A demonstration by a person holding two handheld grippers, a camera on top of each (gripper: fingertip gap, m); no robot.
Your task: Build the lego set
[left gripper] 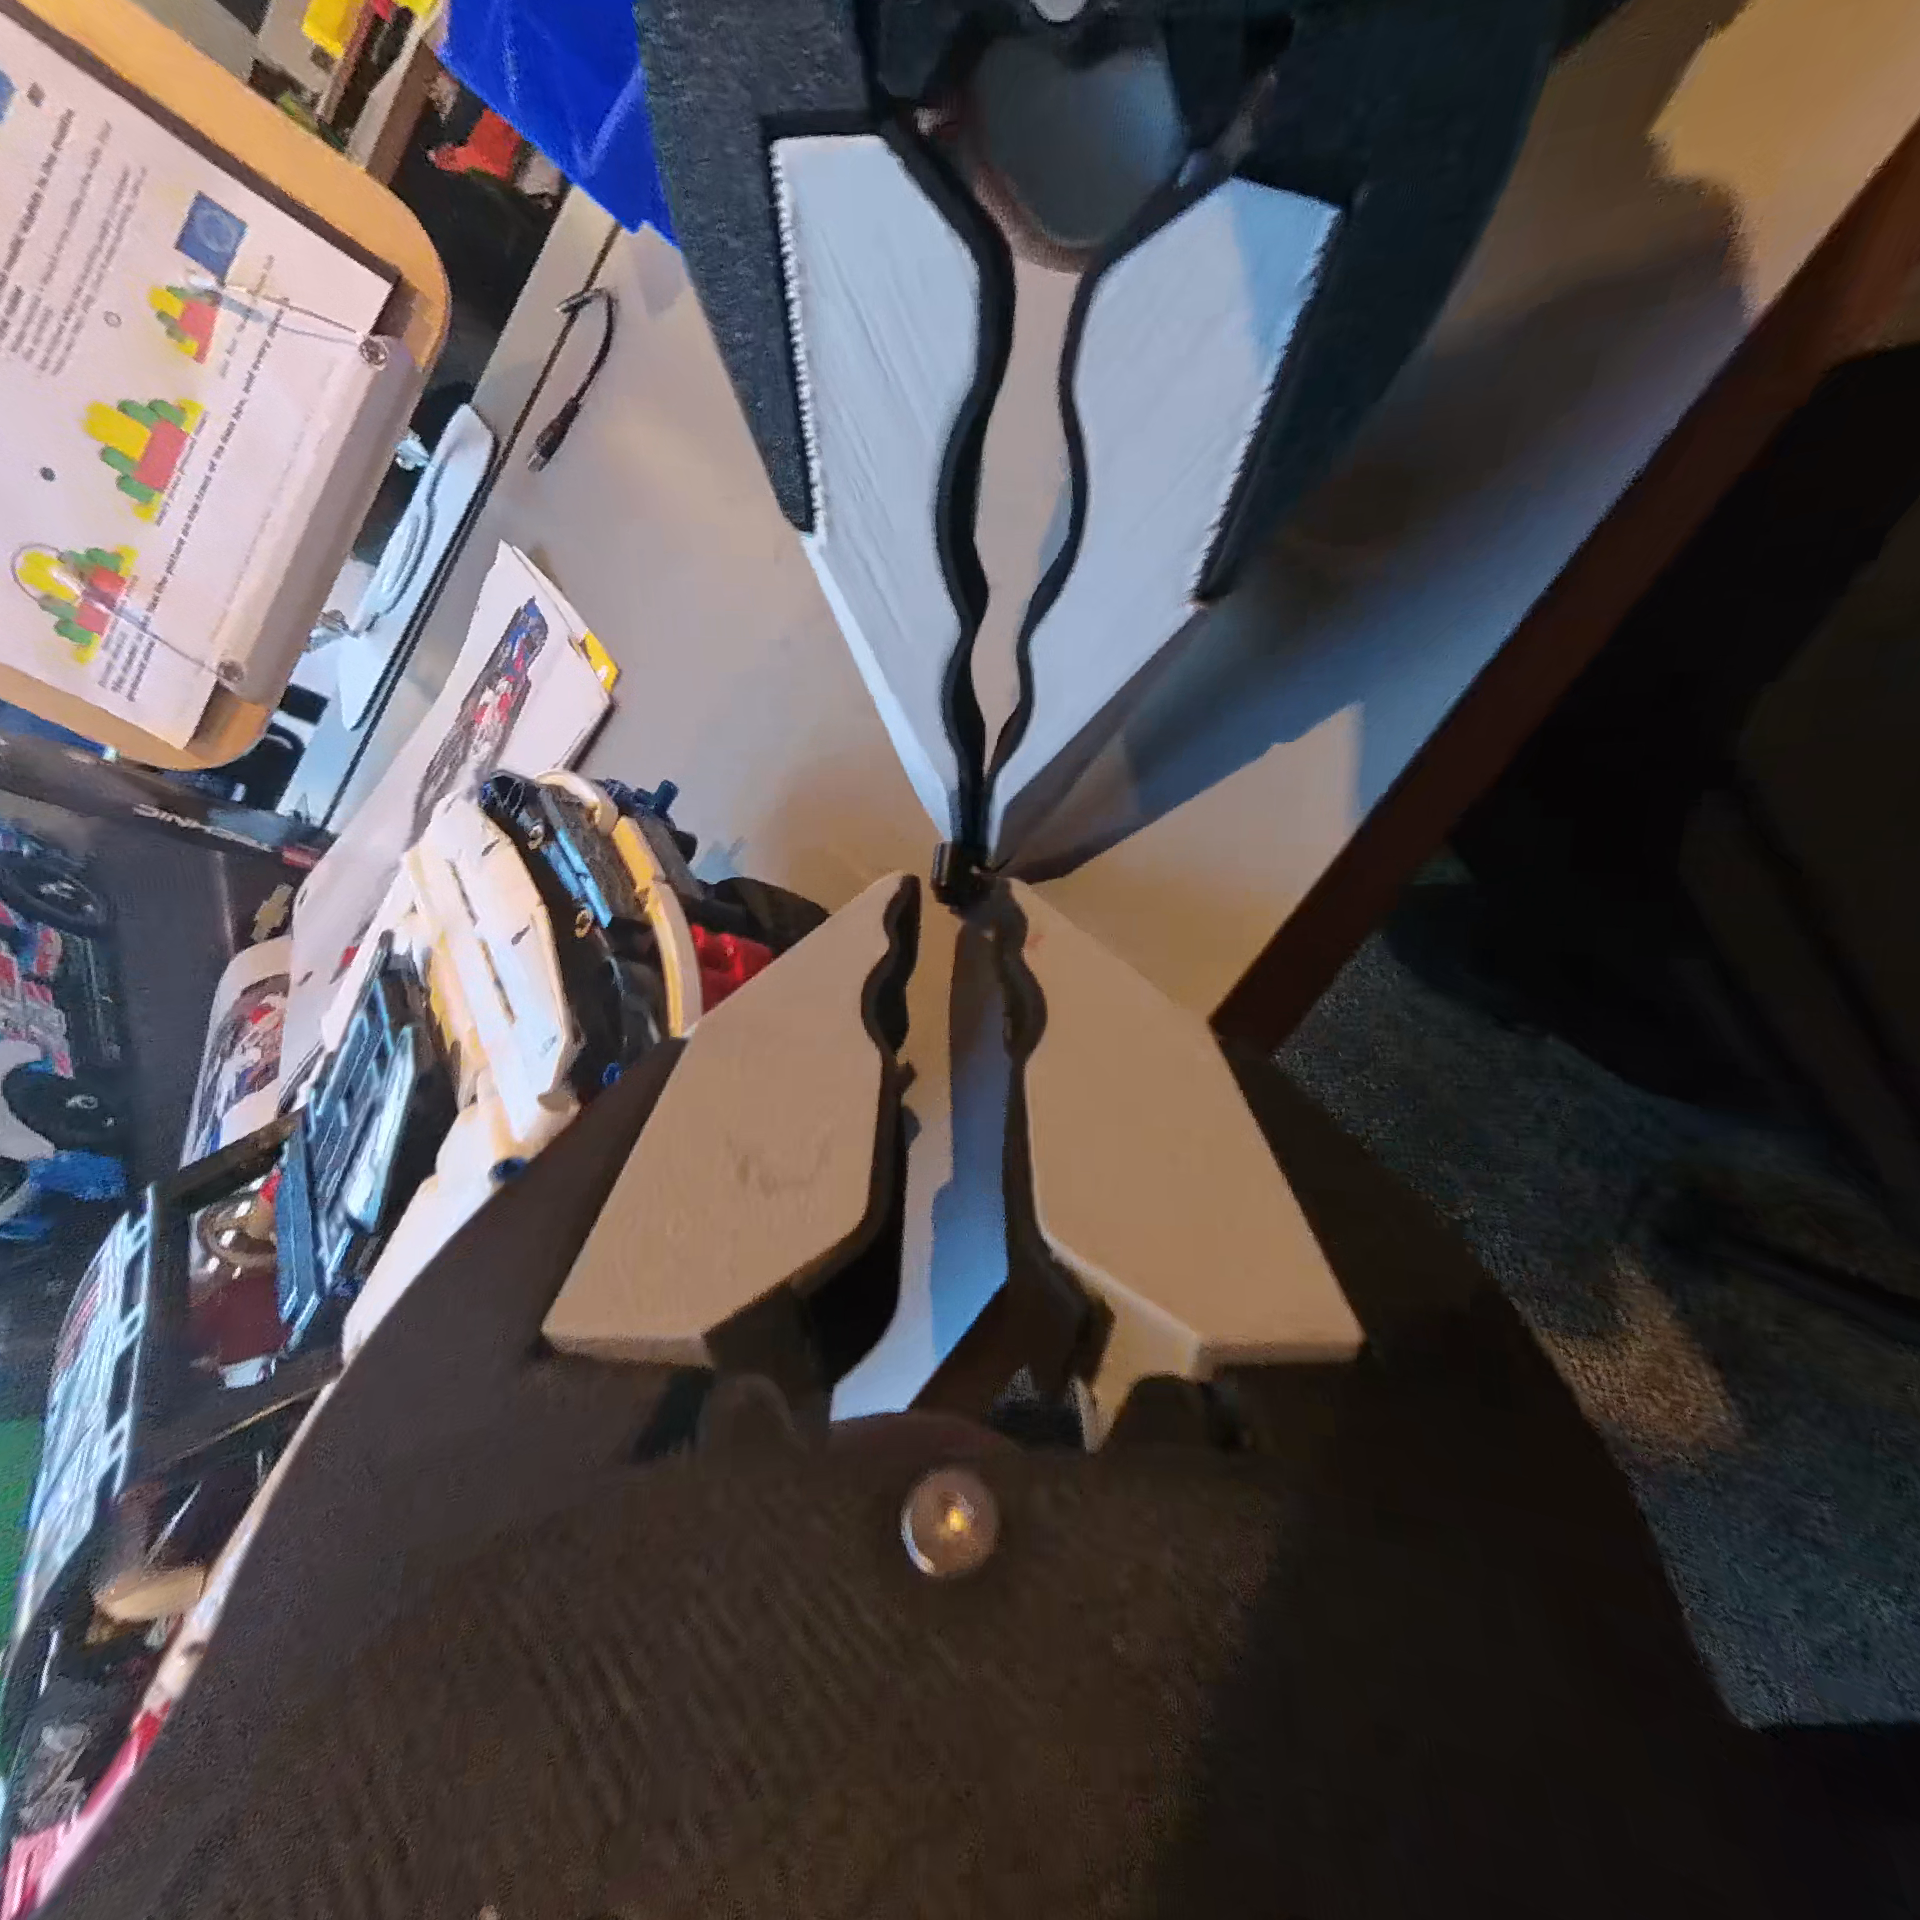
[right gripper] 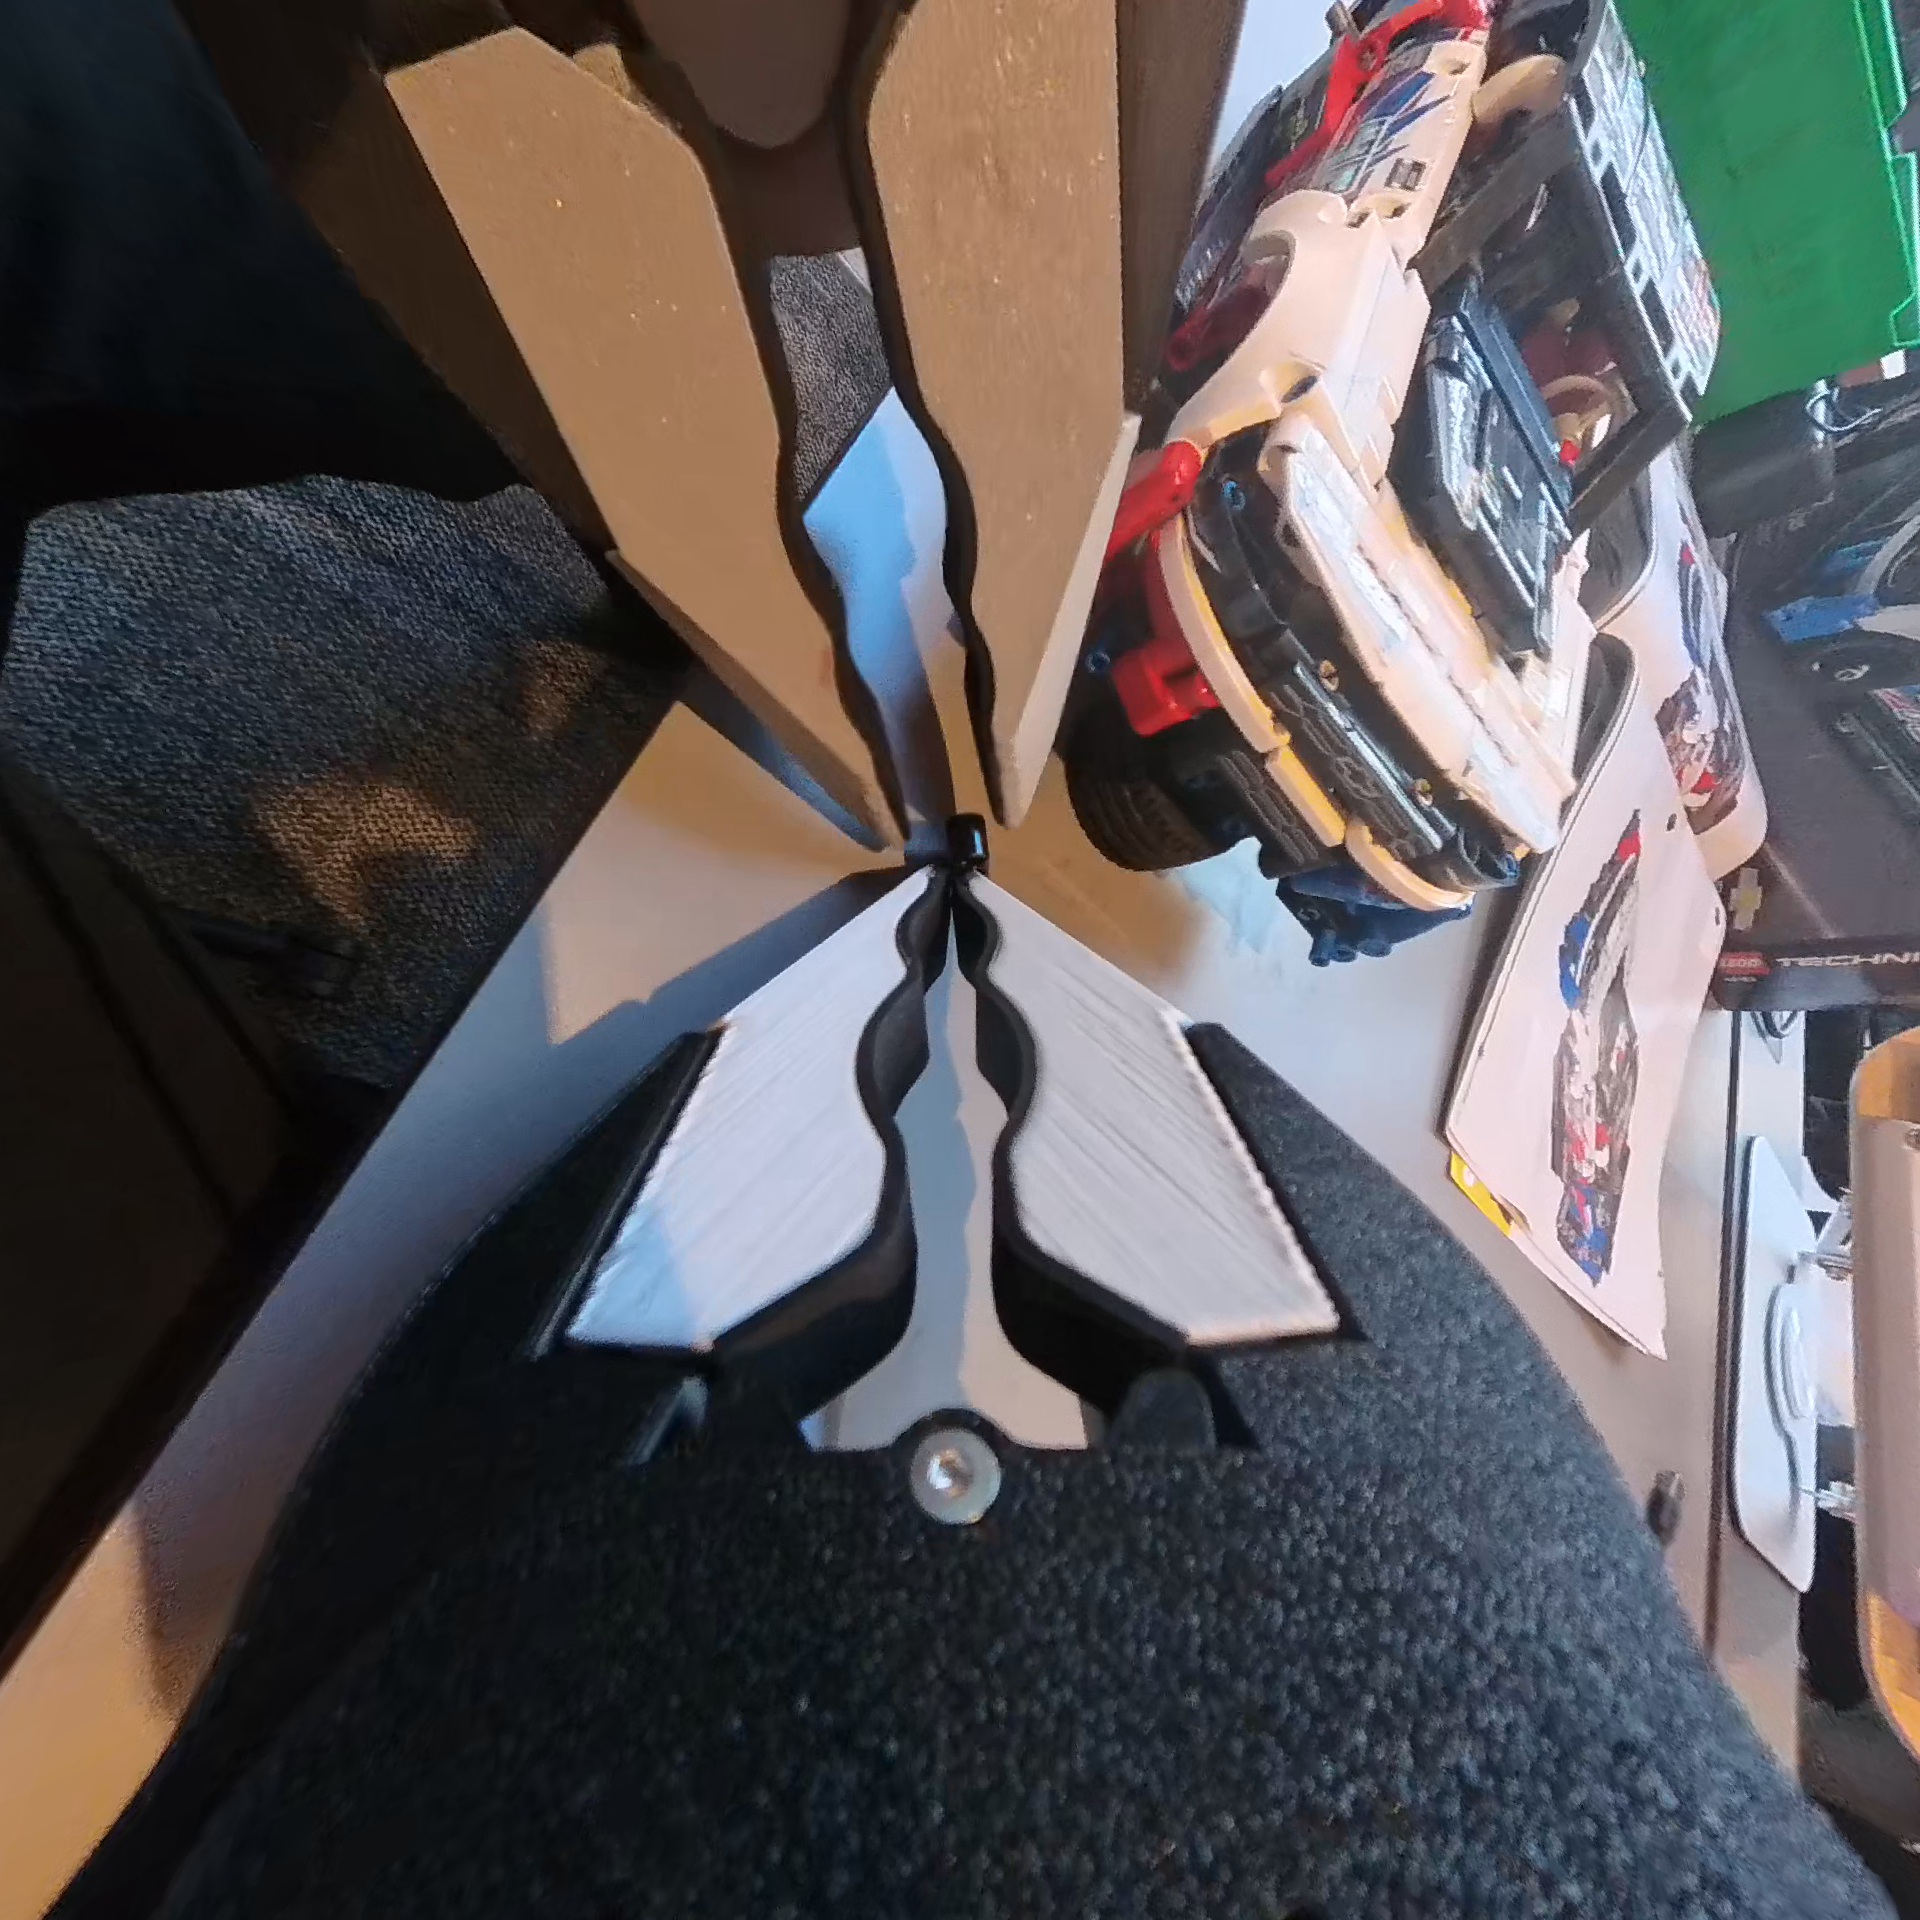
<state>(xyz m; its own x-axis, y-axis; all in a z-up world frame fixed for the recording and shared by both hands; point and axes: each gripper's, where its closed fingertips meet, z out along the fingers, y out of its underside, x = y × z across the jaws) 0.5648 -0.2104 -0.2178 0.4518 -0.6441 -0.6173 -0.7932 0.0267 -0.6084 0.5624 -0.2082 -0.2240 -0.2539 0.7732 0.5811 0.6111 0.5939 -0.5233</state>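
Note:
A small black lego piece point(left gripper: 956, 868) point(right gripper: 967, 836) sits between the two grippers, which meet tip to tip above the pale table point(left gripper: 707, 582) near its edge. My left gripper point(left gripper: 948, 896), with beige fingers, is closed around the piece; in the right wrist view it point(right gripper: 948, 826) comes down from the top. My right gripper point(right gripper: 948, 883), with white fingers, is pinched shut at the piece; in the left wrist view it point(left gripper: 968, 831) comes from above. A white, black and blue lego car point(left gripper: 499, 987) point(right gripper: 1351, 499) lies beside them on the table.
A printed instruction sheet point(left gripper: 520, 686) point(right gripper: 1590, 1039) lies past the car. A black lego box point(left gripper: 94, 1403) point(right gripper: 1849, 956), a wooden board with a sheet point(left gripper: 156, 364), a cable point(left gripper: 582, 353) and a green bin point(right gripper: 1766, 156) stand around. The table edge point(left gripper: 1558, 644) drops to grey carpet point(left gripper: 1558, 1195). Left and right tips are no more than a few centimetres apart.

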